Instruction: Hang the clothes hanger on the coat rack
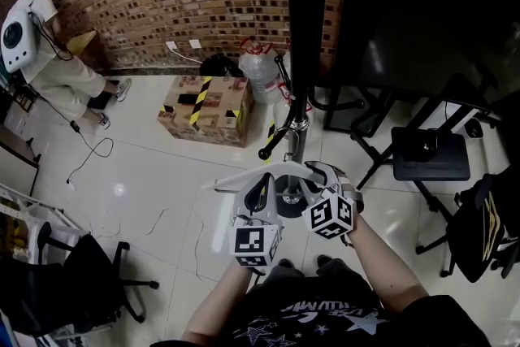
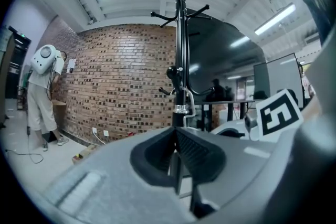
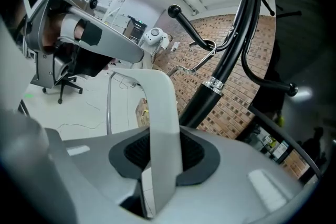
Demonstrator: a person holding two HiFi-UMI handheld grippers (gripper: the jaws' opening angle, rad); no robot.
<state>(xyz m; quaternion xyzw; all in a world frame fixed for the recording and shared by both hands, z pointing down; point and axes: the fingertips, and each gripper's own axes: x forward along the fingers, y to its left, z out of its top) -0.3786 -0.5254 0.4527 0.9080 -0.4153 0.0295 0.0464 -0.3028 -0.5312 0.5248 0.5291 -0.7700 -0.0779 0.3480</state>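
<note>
Clothes hanger [image 3: 160, 107], white: held just in front of coat rack [image 1: 302, 53] pole, clear of all hooks. Right gripper [image 3: 157, 157]: jaws clamped on 1 hanger arm. Left gripper [image 2: 178, 165]: jaws narrow, pinching a thin edge of the hanger. The 2 grippers sit side by side, close. Cardboard box [image 1: 207, 110] on floor by brick wall.
</note>
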